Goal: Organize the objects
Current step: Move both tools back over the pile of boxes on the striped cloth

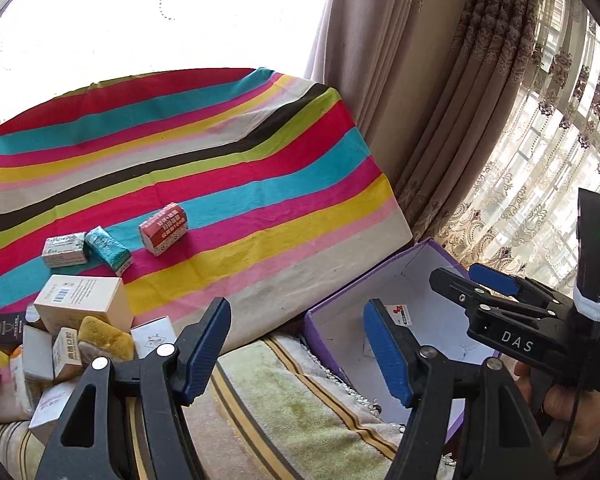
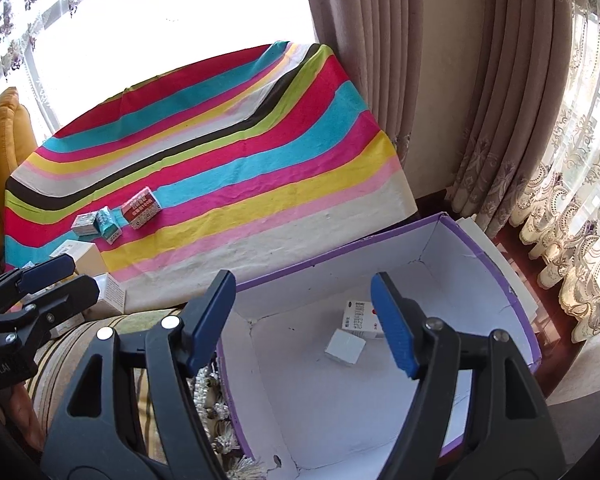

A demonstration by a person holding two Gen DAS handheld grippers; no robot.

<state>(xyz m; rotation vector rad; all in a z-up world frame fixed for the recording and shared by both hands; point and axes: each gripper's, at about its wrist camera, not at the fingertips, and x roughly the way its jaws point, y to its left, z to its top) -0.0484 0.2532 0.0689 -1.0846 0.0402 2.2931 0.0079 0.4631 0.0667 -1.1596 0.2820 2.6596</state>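
Hovering with jaws spread wide and empty, the right gripper (image 2: 303,320) hangs over the purple-rimmed white cardboard box (image 2: 452,240), where a small grey-white carton (image 2: 345,347) and a printed white medicine carton (image 2: 358,316) already lie. The left gripper (image 1: 296,346), equally wide and empty, sits near the heap of assorted small boxes (image 1: 76,308), probably the next source. Farther off, three tissue packs (image 1: 108,246) wait on the striped multicoloured cloth (image 1: 228,168).
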